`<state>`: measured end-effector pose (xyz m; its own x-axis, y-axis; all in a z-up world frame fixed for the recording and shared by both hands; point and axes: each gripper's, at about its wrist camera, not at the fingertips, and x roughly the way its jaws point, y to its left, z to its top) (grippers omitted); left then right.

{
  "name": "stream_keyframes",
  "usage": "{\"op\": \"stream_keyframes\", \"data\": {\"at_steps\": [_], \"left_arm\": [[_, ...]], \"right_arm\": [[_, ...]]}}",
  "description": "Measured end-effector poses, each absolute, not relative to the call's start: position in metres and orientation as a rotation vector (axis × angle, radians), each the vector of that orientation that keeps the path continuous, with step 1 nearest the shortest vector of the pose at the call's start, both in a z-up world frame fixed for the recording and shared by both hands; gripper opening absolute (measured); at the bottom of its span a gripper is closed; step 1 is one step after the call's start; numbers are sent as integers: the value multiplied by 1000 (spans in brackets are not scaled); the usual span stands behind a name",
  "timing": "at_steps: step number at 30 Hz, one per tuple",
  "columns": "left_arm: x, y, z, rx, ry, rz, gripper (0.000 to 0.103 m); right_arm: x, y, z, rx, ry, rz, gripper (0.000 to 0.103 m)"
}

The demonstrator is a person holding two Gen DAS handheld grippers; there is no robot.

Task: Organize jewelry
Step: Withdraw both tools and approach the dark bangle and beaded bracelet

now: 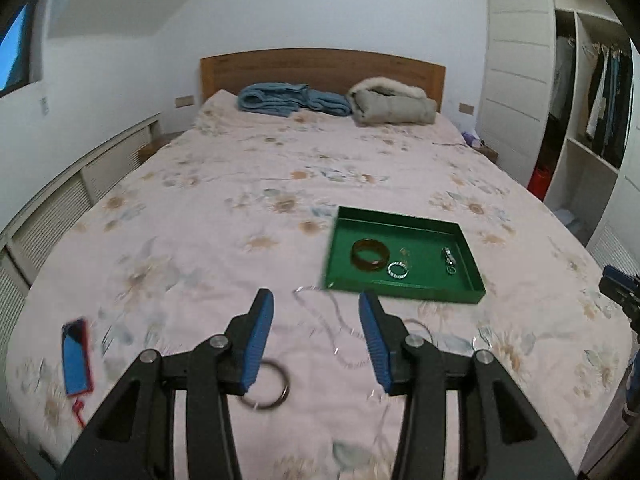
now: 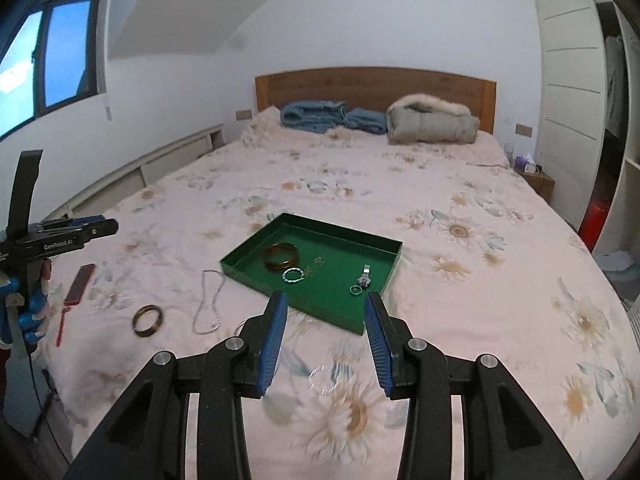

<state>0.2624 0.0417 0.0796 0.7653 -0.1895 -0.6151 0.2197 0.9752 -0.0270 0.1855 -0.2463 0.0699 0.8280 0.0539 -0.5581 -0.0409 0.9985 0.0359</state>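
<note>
With both sets of fingers apart and empty, the brown bangle (image 1: pixel 265 386) lies low in frame just under the left gripper (image 1: pixel 316 336), nearer it than the right gripper (image 2: pixel 326 338).

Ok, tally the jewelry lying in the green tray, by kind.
Amber bangle: 1
Silver beaded bracelet: 1
Watch: 1
Green ring: 1
Small gold pieces: 2, though blurred
Total in the green tray: 6
</note>
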Motion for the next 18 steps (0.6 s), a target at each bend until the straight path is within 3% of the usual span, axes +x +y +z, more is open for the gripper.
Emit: {"op": "stream_keyframes", "data": {"at_steps": [18], "left_arm": [[175, 123, 66, -36, 669, -119, 43]], "right_arm": [[78, -248, 81, 61, 528, 29, 40]]}}
